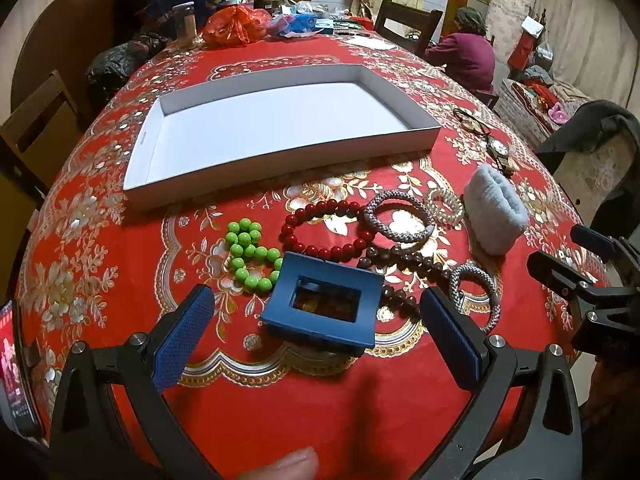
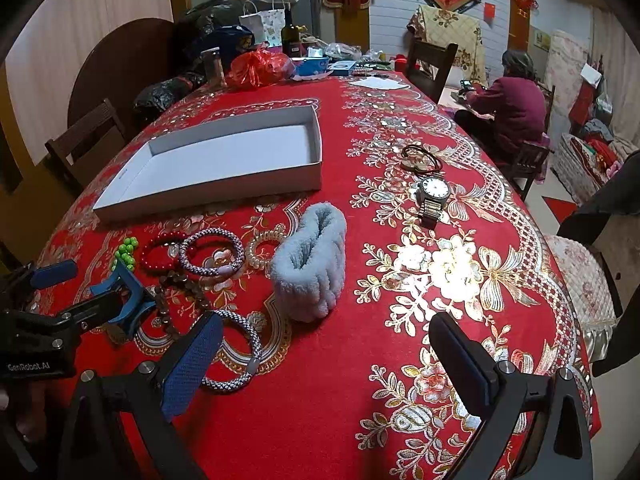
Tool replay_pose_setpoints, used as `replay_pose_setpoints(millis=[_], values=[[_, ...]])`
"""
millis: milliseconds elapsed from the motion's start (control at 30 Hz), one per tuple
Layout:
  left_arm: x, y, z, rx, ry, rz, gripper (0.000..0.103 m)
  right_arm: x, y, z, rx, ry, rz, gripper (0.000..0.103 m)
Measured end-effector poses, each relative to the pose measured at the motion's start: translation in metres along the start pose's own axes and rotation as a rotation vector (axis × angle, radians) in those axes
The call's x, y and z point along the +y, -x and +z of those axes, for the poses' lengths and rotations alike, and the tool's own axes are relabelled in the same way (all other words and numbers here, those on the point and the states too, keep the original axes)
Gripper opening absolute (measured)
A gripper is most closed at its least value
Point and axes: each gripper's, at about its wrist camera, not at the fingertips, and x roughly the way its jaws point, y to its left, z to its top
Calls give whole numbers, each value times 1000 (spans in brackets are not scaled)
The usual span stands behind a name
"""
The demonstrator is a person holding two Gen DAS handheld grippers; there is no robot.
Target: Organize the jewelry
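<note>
- "GenRobot.AI" is being shown in white lettering on the left gripper (image 2: 96, 300) body, at 9 o'clock in the right wrist view.
- The blue hair claw (image 1: 324, 304) is being framed between its wide-open, empty fingers, untouched.
- The right gripper (image 2: 324, 364) is being held wide open, empty; the grey scrunchie (image 2: 310, 266) is lying at 12 o'clock.
- The white box (image 1: 280, 160) is sitting beyond the bracelets.

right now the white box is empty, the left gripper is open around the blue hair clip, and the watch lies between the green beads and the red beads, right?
Not quite: the watch lies off to the right, beyond the fluffy grey band, not between the green beads and red beads. The right wrist view shows this. The white box is indeed empty, and the left gripper is open around the blue hair clip.
</note>
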Motion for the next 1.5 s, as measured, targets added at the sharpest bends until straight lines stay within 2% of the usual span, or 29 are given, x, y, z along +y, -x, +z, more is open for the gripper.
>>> replay_pose_setpoints(millis=[433,1500], values=[[5,-4,0,30,25,-11,103,0,1,0,-3,1,2,102],[11,-5,-1,47,50,-19,103,0,2,2,-9,-1,5,102]])
